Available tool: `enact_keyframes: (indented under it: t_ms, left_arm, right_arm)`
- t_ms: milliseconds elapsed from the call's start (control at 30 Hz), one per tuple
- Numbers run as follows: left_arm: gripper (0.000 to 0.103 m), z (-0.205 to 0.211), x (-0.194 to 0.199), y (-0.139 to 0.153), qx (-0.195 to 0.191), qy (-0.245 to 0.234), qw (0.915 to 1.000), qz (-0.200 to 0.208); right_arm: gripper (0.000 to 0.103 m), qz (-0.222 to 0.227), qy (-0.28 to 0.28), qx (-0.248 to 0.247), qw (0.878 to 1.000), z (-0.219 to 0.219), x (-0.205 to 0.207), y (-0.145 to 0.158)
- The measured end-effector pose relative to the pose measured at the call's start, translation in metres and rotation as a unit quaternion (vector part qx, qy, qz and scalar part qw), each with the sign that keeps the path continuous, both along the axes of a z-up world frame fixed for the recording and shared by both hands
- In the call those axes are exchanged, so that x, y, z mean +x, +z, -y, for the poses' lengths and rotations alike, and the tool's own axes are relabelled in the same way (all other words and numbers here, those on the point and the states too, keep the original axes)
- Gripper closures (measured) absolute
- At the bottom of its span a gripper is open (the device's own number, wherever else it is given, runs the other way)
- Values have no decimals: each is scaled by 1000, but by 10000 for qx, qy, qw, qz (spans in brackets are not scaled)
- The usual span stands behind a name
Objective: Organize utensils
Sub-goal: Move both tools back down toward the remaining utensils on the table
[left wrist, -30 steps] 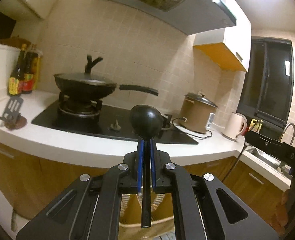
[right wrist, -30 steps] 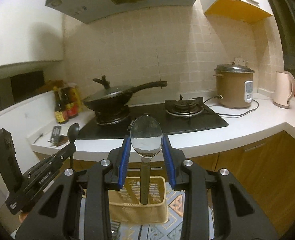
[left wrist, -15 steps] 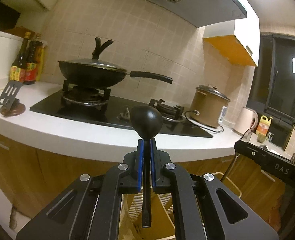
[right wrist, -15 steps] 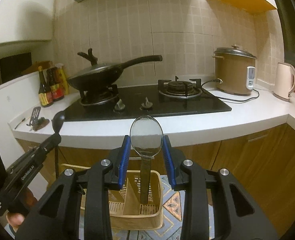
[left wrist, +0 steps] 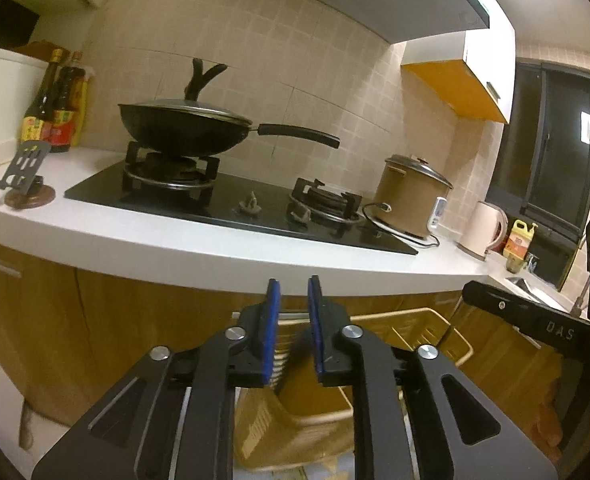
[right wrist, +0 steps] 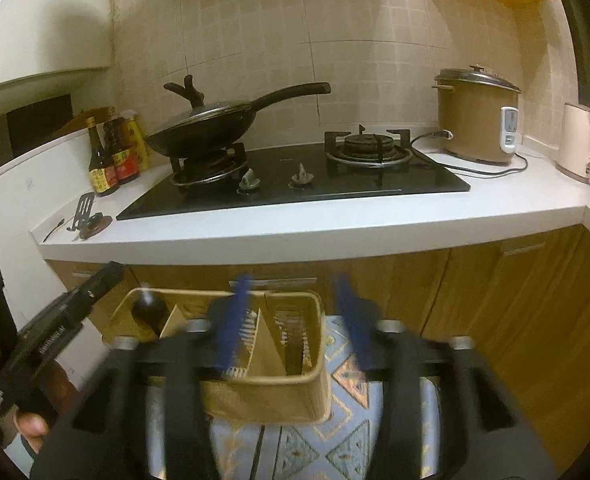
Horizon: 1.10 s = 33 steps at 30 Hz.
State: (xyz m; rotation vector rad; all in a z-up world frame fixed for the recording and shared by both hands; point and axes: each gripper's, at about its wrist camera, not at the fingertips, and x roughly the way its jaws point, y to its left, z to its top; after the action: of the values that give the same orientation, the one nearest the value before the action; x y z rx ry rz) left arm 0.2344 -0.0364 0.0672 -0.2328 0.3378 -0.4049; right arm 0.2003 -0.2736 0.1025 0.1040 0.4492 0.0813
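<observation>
A tan divided utensil basket (right wrist: 267,400) stands on a patterned mat below the counter. The black ladle (right wrist: 149,312) stands head up in its left compartment. A dark narrow shape (right wrist: 293,344), which looks like the metal spoon's handle, stands in the right compartment. My right gripper (right wrist: 292,282) hangs blurred over the basket, its jaws opening with nothing between the blue pads. My left gripper (left wrist: 294,300) is above the basket (left wrist: 295,404), jaws opening and empty. It also appears as the left gripper (right wrist: 75,308) at the basket's left end in the right wrist view.
Behind the basket are wooden cabinet doors (right wrist: 495,300) under a white counter (right wrist: 335,224). On the counter sit a black hob with a wok (right wrist: 203,132), a rice cooker (right wrist: 475,120), a kettle (right wrist: 579,144), sauce bottles (right wrist: 111,152) and a small stand (right wrist: 85,216).
Both grippers sank toward the basket and opened. The black ladle left the left gripper and the metal spoon left the right one; both now sit in the basket.
</observation>
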Motion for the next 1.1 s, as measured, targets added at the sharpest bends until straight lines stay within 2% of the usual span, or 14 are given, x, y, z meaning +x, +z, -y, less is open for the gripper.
enact_keyframes:
  t_ms: [67,167,333,433,567,800,1000,1100]
  left_arm:
    - [83,-4,-8,3,20,25,10000,-2]
    - [82,-10,-22,7,54,-34,10000,-31]
    - [76,-14,-51,11,199,-270,9991,-244]
    - [74,-12,-65,9,404,-387,9970,-533]
    - [74,-8,-81,-2,642,-766,9893,-1059]
    - [74,-2,-109,-29,1255,-963,9748,-1574]
    - [74,-6,-112,-54,1276,-1067,9635,-2096]
    - [74,-3,-108,-70,1453,-1029,9538,-2418]
  right_arm:
    - [43,30,32,-30,10000,-2,-11,1]
    - [43,-88,138,13,9999,-4,-24,2]
    - [43,-374,333,45,9987,-4,-47,2]
    - [43,-610,425,34,9972,-4,-61,-2]
    - [43,-984,565,-15,9935,-5,-77,-13]
    - [43,-1726,713,-106,9824,-9,-101,-51]
    - [43,-2231,752,-94,9718,-7,-115,-86]
    - [49,-2439,897,-100,9656,-13,-115,-101]
